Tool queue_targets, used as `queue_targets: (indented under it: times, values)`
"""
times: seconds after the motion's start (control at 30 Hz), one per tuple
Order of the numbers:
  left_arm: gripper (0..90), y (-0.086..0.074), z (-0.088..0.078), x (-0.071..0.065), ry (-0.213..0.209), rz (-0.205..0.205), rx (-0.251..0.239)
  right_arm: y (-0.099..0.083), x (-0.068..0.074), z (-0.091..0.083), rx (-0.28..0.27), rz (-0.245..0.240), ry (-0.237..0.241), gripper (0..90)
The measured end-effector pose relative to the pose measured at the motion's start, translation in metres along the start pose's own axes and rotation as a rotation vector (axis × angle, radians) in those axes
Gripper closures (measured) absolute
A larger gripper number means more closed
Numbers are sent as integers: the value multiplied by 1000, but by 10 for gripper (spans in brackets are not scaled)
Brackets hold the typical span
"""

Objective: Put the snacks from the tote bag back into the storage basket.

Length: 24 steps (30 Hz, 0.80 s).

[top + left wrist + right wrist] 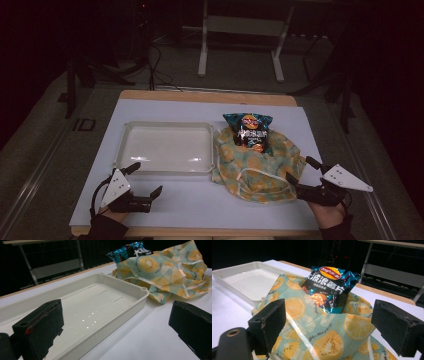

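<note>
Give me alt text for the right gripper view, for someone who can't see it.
A dark, shiny chip bag sticks out of a fruit-print cloth bag on a white table, framed by the right gripper's two open black jaws. An empty white tray lies beyond, at upper left.

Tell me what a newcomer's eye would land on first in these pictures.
The shiny chip bag stands out first, sticking partly out of a fruit-print cloth bag on the right half of the white table. Just left of it lies an empty white tray. Nearest the person, the left gripper sits by the tray's near edge and the right gripper at the cloth bag's right edge, both with jaws open.
</note>
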<state>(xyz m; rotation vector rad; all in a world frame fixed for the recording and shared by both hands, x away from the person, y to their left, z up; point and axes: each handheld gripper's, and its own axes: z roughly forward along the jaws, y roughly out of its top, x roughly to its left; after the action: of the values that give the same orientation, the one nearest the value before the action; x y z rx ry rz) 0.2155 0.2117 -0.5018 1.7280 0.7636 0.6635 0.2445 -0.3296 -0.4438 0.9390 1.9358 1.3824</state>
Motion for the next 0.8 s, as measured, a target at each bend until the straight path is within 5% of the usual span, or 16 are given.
queue_targets:
  times: [0.8]
  values:
    - [2, 1, 2, -1, -9, 3, 7, 25, -2, 19, 0, -43, -8, 123]
